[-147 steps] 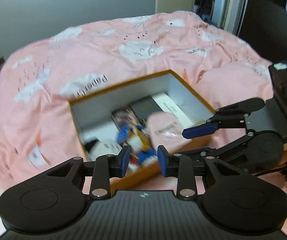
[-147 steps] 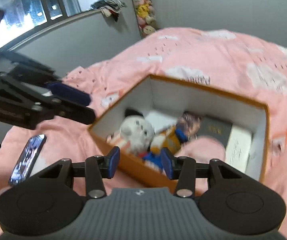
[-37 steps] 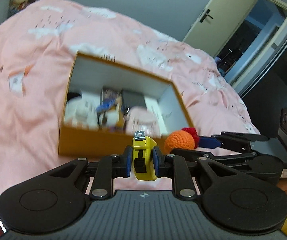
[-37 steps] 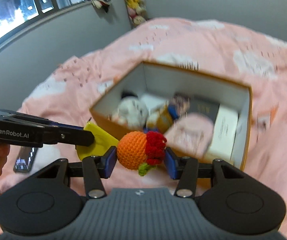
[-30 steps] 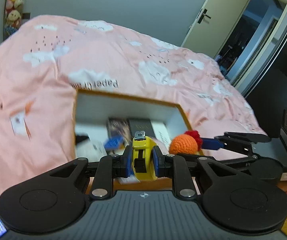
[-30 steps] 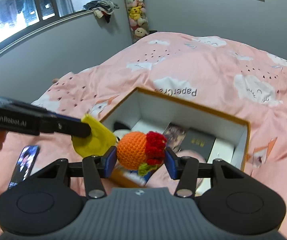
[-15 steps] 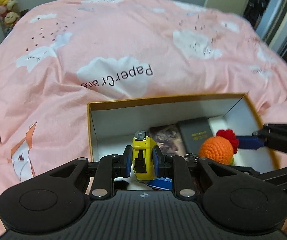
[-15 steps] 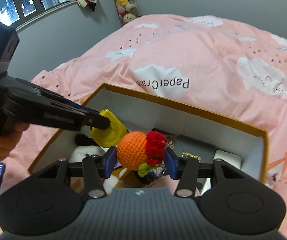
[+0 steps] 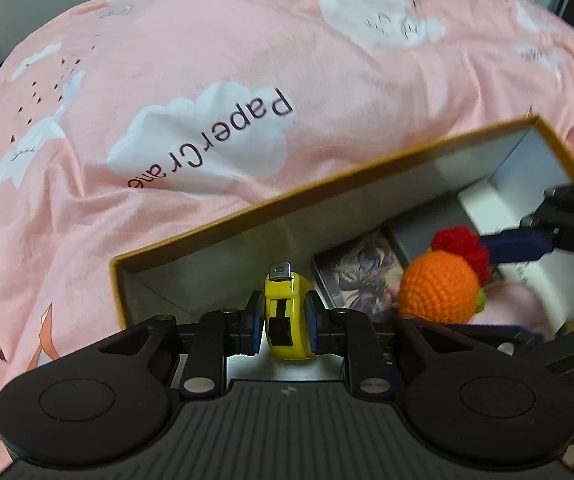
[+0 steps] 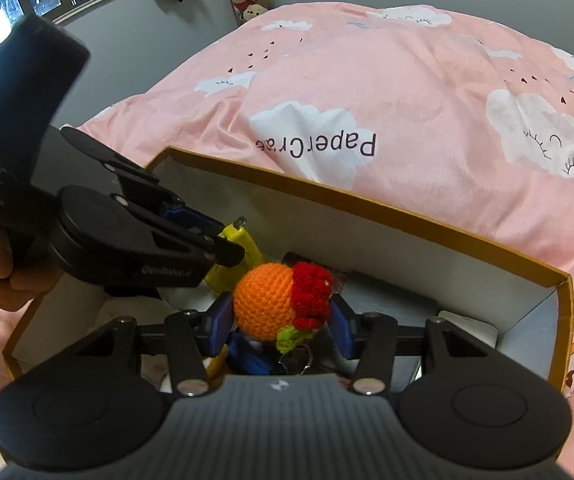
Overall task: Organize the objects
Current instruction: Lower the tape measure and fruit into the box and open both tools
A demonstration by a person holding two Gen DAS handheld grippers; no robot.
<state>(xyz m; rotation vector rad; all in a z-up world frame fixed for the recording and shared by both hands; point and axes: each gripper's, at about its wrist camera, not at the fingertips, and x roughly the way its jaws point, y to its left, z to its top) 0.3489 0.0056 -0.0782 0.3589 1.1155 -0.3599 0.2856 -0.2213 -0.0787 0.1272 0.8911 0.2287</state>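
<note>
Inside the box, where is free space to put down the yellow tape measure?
Bare white floor shows in the box corner beside the left gripper, which holds the tape measure. Toward the crochet ball it is crowded: picture card, dark case.

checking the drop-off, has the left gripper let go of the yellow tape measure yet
No, the left gripper has its blue pads clamped on both sides of the yellow tape measure above the open box.

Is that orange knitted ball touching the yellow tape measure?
Cannot tell. In the left wrist view the ball and tape measure sit apart; in the right wrist view they overlap.
</note>
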